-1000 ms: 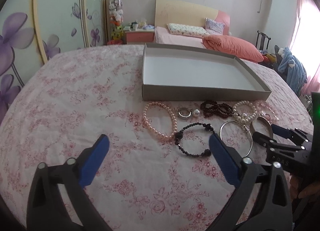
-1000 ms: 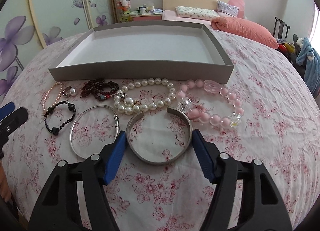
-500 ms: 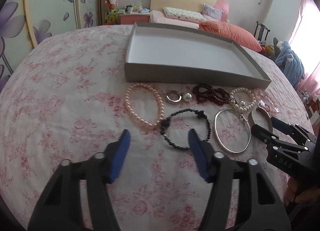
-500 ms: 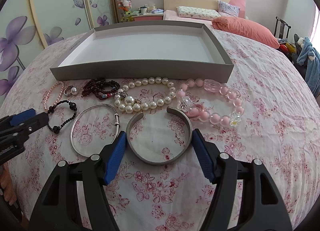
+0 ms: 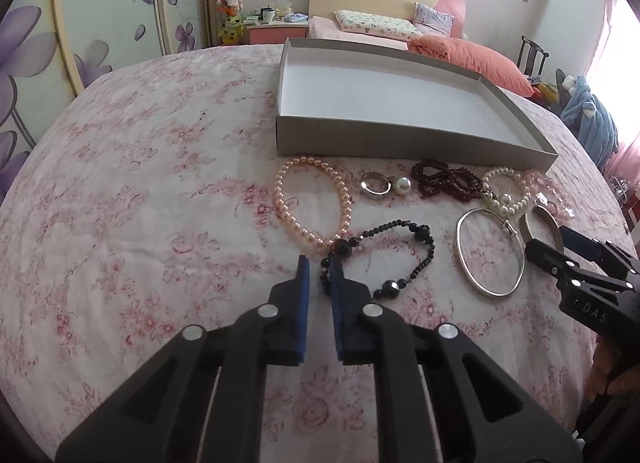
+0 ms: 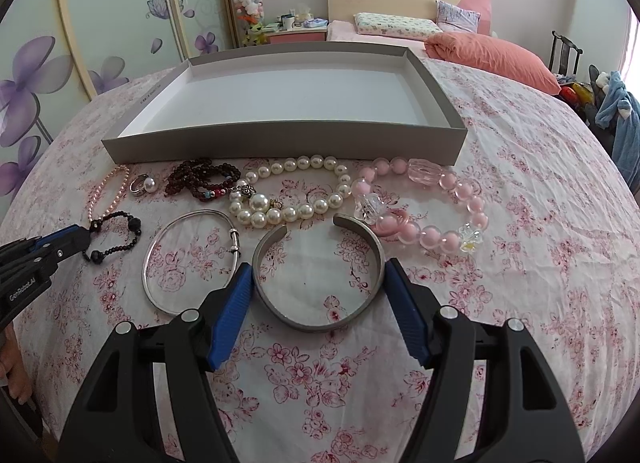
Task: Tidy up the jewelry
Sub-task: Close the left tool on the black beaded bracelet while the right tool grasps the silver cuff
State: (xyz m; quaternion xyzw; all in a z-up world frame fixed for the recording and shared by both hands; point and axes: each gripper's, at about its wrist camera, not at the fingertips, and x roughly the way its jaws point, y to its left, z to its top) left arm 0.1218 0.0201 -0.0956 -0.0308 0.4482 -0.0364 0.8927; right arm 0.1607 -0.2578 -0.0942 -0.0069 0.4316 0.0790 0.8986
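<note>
Between the left pads: the left gripper has just been closing on the near-left strand of the black bead bracelet; jaws nearly together, beads caught between.
Bracelet's lie: loop trails up and right from the tips, on the floral cloth.
Right gripper: jaws spread, flanking the silver cuff, not gripping it.
Box: beyond, still bare.
Change: left jaws wide earlier, now pinched.

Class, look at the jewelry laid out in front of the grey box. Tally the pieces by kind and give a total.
Beaded bracelets: 5, from the thin pink pearl strand to the big pink beads
Metal bangles: 2, the thin bangle and the open cuff
Rings: 1, the pearl ring
Total: 8
</note>
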